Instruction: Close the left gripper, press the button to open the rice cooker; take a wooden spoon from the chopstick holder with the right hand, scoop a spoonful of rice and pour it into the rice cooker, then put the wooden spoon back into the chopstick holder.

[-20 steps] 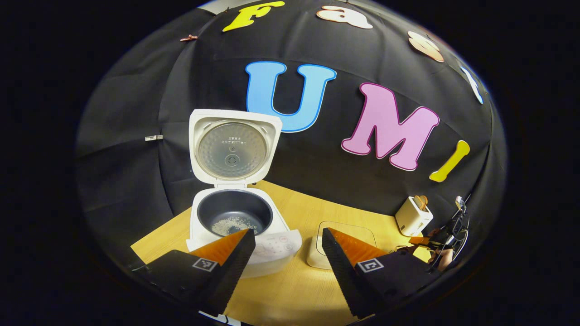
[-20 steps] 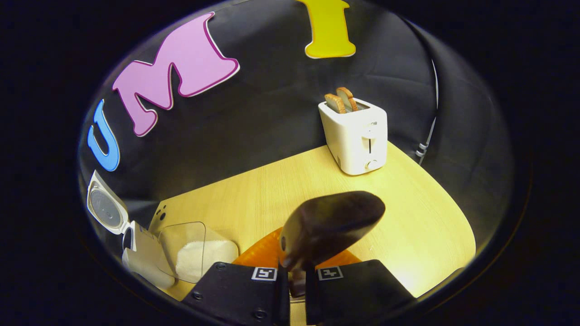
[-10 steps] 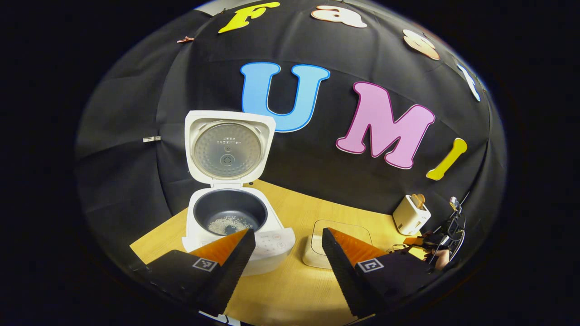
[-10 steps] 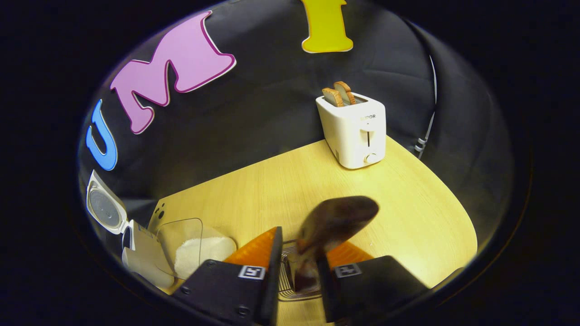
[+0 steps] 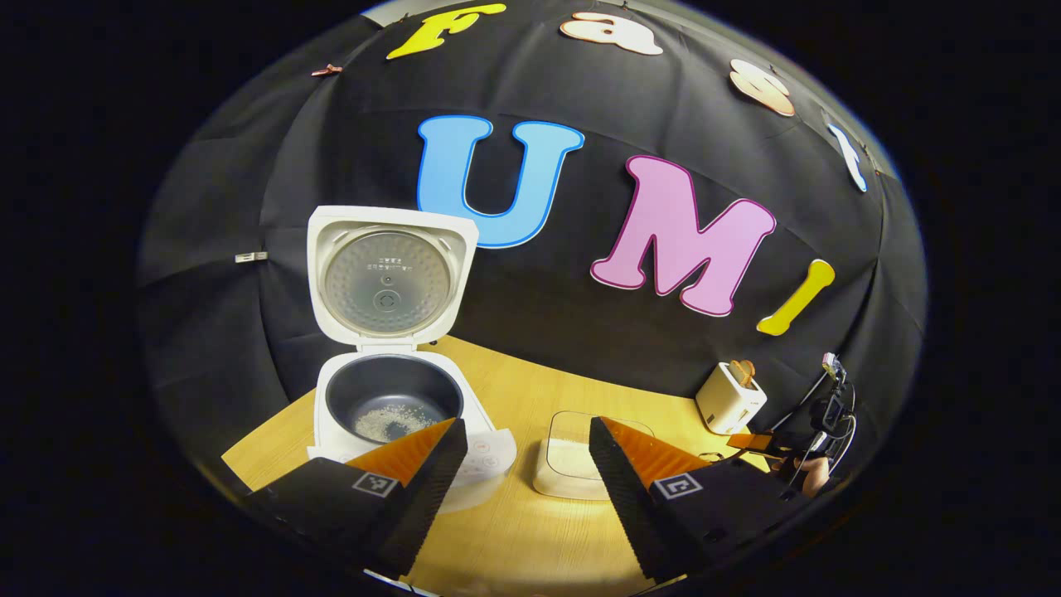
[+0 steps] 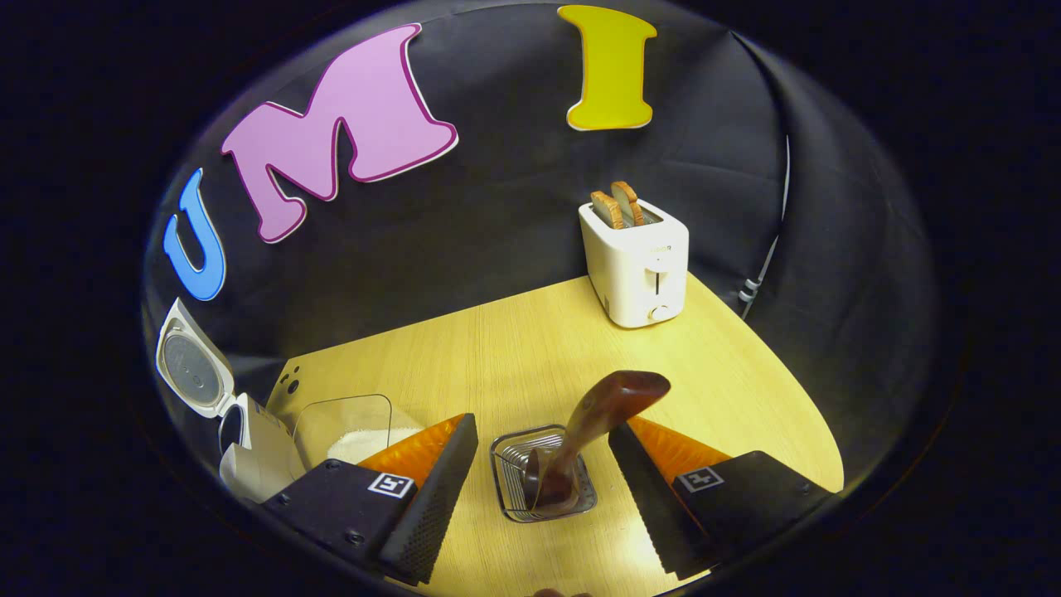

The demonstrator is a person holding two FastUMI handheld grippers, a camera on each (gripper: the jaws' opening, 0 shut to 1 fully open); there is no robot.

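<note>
In the right gripper view, the right tongs [image 6: 543,473] stand wide apart and hold nothing. Between their fingers sits the chopstick holder [image 6: 543,485], a metal wire cup on the worktop [image 6: 746,390]. The wooden spoon [image 6: 593,423] stands in it, handle end down in the cup, bowl end leaning out toward 1 o'clock and touching neither finger. At 9 o'clock from the holder is a clear box of rice [image 6: 352,431], partly behind the near finger, and past it at the view's edge the rice cooker [image 6: 249,456] with its lid up. Far off at 1 o'clock a white toaster [image 6: 637,261] stands by the back wall with two slices of bread [image 6: 617,206] sticking up from its slots.

In the left gripper view, the left tongs [image 5: 526,468] are also spread wide and empty above the worktop [image 5: 530,539]. Just beyond the fingers, at 11 o'clock, the rice cooker [image 5: 390,390] is open, lid upright, with a thin scatter of rice grains [image 5: 385,423] on the bottom of its dark inner pot. At 12 o'clock, the box of rice [image 5: 572,464] lies beside the cooker. At 2 o'clock, the toaster [image 5: 729,398] stands far back, with the right tongs [image 5: 783,452] and a hand on them near it.
</note>
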